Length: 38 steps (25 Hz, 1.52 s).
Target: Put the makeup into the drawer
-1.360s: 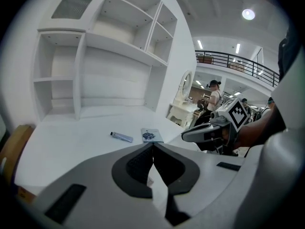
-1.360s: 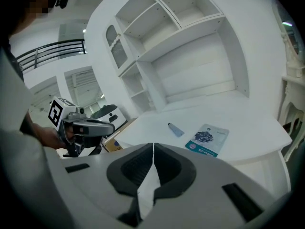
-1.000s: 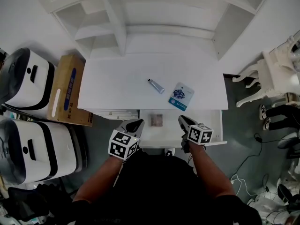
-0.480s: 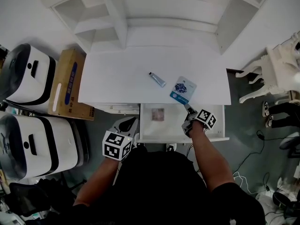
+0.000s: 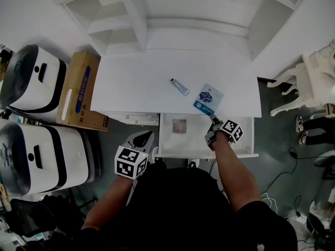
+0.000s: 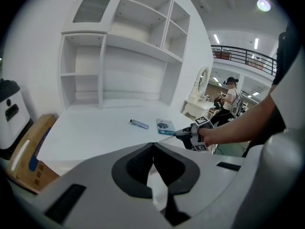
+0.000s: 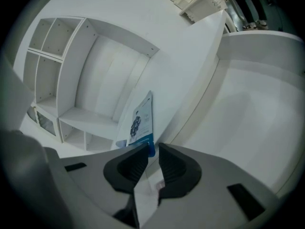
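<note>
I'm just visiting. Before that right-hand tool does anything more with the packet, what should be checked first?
1. The drawer is open: ok.
2. The right gripper is at the near edge of the packet: ok.
3. The packet is gripped: not ok. The jaws have just been closing, but a gap shows, with the edge only at their tips.
4. Room in the drawer: ok, one small item inside.
5. The left gripper is out of the way: ok, shut, empty, left of the drawer.
</note>
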Motion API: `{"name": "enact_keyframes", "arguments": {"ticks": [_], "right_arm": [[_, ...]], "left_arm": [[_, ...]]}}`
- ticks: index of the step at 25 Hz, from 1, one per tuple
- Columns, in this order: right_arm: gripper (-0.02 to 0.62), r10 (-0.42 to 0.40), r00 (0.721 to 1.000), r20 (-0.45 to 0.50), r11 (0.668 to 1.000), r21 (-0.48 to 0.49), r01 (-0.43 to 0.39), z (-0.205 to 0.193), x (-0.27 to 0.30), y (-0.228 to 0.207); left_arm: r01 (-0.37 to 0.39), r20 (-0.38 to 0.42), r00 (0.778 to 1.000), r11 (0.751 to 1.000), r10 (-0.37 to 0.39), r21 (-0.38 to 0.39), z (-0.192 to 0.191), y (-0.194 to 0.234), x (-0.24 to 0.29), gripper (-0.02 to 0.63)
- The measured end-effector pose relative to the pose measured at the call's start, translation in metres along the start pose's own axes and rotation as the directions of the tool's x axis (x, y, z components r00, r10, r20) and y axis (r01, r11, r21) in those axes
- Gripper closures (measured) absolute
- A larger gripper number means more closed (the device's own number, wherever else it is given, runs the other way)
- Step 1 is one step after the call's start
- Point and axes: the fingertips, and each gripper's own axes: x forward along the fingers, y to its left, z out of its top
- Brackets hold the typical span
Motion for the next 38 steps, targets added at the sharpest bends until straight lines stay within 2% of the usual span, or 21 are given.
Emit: {"name": "enact_keyframes", "arguments": {"ticks": [5, 14, 25, 31, 34, 38], "right_arm": [[0.551, 0.009, 1.0, -0.028, 1.0, 0.0, -0.009, -0.001, -0.002, 0.001], [0.568, 0.125, 0.992, -0.015, 0.992, -0.006, -0.125, 0.001, -0.026, 0.035], [0.568, 0.284, 0.959, 0.006, 0.952, -0.12, -0.281, 0.006, -0.075, 0.108], [0.568, 0.313, 0.948, -0.062, 0.928, -0.194, -0.319, -0.014, -0.107, 0.13], [0.568, 0.354, 0.927, -0.125, 0.896, -0.238, -0.374, -0.032, -0.121, 0.144], [0.568, 0.345, 0.923, -0.169, 0.907, -0.195, -0.374, -0.056, -0.134, 0.14]], "left_arm": [[0.015, 0.002, 1.0, 1.0, -0.015, 0.013, 0.004, -0.003, 0.005, 0.595], [0.047, 0.009, 0.999, 0.998, -0.047, 0.033, 0.01, -0.008, 0.015, 0.595], [0.089, 0.008, 0.996, 0.995, -0.09, 0.053, 0.013, -0.016, 0.026, 0.595], [0.109, 0.005, 0.994, 0.992, -0.11, 0.055, 0.014, -0.017, 0.034, 0.595], [0.115, 0.004, 0.993, 0.992, -0.115, 0.051, 0.013, -0.017, 0.036, 0.595], [0.125, 0.002, 0.992, 0.991, -0.126, 0.048, 0.012, -0.019, 0.038, 0.595]]}}
